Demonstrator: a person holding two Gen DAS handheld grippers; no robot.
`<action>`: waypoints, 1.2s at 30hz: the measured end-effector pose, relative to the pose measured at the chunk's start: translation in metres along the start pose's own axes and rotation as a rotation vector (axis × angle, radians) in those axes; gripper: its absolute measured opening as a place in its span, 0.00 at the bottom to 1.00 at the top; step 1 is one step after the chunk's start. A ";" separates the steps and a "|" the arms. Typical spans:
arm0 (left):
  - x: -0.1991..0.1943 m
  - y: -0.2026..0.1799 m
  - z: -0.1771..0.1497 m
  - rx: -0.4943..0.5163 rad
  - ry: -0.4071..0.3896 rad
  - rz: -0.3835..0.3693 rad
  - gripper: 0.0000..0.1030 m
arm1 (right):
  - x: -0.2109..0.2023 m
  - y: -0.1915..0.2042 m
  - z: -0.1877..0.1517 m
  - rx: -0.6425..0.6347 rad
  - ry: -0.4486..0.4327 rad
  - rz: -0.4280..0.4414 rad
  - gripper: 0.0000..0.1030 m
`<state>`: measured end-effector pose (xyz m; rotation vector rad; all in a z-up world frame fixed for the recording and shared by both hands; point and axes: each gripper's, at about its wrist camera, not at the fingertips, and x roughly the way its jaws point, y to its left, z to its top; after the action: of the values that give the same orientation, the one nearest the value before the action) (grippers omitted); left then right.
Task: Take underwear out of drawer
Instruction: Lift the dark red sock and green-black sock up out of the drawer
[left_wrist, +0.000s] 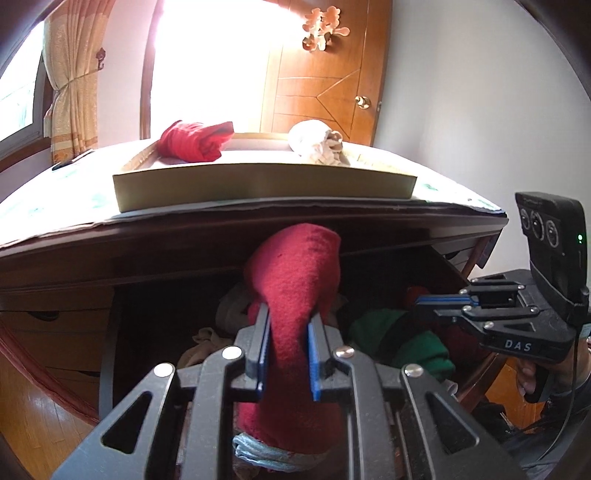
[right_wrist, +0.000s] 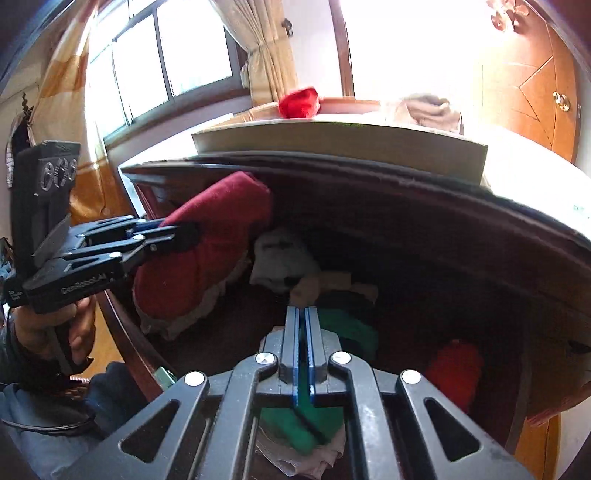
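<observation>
My left gripper is shut on dark red underwear with a pale lace hem and holds it up in front of the open dark wooden drawer. The same piece shows in the right wrist view, hanging from the left gripper. My right gripper is shut over the drawer, above green underwear; nothing shows between its pads. In the left wrist view it sits at the right above the green piece. Several other garments lie in the drawer.
A shallow cardboard tray stands on the dresser top and holds red underwear and a cream piece. A white garment and a red one lie in the drawer. A wooden door is behind.
</observation>
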<state>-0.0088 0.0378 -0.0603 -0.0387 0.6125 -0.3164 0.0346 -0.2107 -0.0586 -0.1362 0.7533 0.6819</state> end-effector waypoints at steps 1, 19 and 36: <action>0.000 -0.001 0.000 0.001 0.001 -0.001 0.14 | 0.002 -0.003 0.001 0.019 0.008 0.003 0.04; 0.005 -0.003 -0.005 -0.010 0.018 -0.010 0.14 | 0.079 -0.037 0.008 0.195 0.489 0.074 0.79; -0.007 -0.001 -0.003 -0.030 -0.039 -0.007 0.14 | 0.029 0.001 -0.001 -0.056 0.186 -0.018 0.30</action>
<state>-0.0159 0.0389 -0.0585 -0.0756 0.5789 -0.3123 0.0492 -0.1952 -0.0785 -0.2599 0.9100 0.6800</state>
